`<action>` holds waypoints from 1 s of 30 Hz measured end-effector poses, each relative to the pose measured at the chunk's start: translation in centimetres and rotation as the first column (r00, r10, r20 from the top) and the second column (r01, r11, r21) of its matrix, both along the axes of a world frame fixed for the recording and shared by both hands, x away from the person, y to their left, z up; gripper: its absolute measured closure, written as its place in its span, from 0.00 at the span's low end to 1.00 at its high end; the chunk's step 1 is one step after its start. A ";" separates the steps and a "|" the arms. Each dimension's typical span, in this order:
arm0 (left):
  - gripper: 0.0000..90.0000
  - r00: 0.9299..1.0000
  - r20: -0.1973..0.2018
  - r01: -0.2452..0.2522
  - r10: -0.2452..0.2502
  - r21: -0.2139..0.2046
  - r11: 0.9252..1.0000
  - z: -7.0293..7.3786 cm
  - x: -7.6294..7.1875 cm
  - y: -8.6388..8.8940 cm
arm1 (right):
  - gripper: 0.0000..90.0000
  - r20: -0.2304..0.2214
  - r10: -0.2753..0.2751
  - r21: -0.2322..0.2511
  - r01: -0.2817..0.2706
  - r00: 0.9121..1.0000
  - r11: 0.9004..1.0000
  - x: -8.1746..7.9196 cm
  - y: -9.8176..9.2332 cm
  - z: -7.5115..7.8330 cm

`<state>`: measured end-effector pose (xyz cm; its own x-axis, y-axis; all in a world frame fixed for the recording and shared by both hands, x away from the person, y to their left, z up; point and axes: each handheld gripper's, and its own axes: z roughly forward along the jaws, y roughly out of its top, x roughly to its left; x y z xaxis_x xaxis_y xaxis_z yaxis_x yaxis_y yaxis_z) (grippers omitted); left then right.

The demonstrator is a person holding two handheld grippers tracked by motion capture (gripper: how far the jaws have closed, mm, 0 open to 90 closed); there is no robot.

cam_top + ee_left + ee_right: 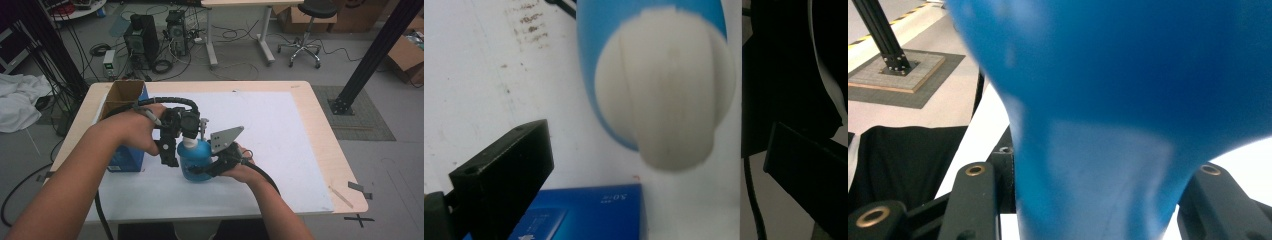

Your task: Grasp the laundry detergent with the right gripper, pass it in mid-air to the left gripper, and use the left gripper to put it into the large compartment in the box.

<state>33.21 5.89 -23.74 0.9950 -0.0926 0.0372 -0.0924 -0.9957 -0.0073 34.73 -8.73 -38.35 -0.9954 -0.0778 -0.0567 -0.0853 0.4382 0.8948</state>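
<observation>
While your right fingers point(212, 167) clench the blue bottle point(194, 159) upright on the worktop point(280, 140) and your left fingers point(659, 165) stand released astride its white cap point(666, 100), closing off-centre could, I judge, tip the bottle.

Wide bare stretch of white foam board point(280, 130) across the right half of the high view, open to passage. Blocked at centre by a round blue plastic bottle with a white cap point(194, 161). Hemmed in at left by a tall blue cardboard box with open brown flaps point(126, 100), just beside the bottle. Narrow free strip along the bottom edge.
</observation>
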 end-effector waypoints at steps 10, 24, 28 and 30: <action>0.00 0.999 -0.023 -0.023 0.022 -0.011 1.000 -1.4 -0.3 0.1 | 0.53 -0.006 0.006 -0.004 -0.006 1.000 1.000 -0.4 1.6 -0.4; 0.00 0.999 -0.002 -0.053 0.053 -0.010 0.999 -2.1 -0.8 0.6 | 0.52 -0.007 0.027 0.010 -0.027 1.000 1.000 -0.6 3.4 -0.2; 0.00 0.998 -0.002 -0.059 0.059 -0.013 0.998 -2.2 -0.9 0.7 | 0.52 -0.007 0.032 0.010 -0.032 0.999 0.999 -0.7 3.6 -0.2; 0.00 0.998 0.000 -0.059 0.059 -0.009 0.998 -2.4 -0.9 0.7 | 0.52 -0.010 0.031 0.010 -0.031 0.999 0.999 -0.7 3.7 -0.2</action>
<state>32.32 6.63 -26.11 0.9987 -0.0338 0.0382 -0.0338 -0.9994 0.0013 33.98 -5.03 -38.57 -0.9930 -0.1080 -0.0475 -0.0895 0.4271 0.8998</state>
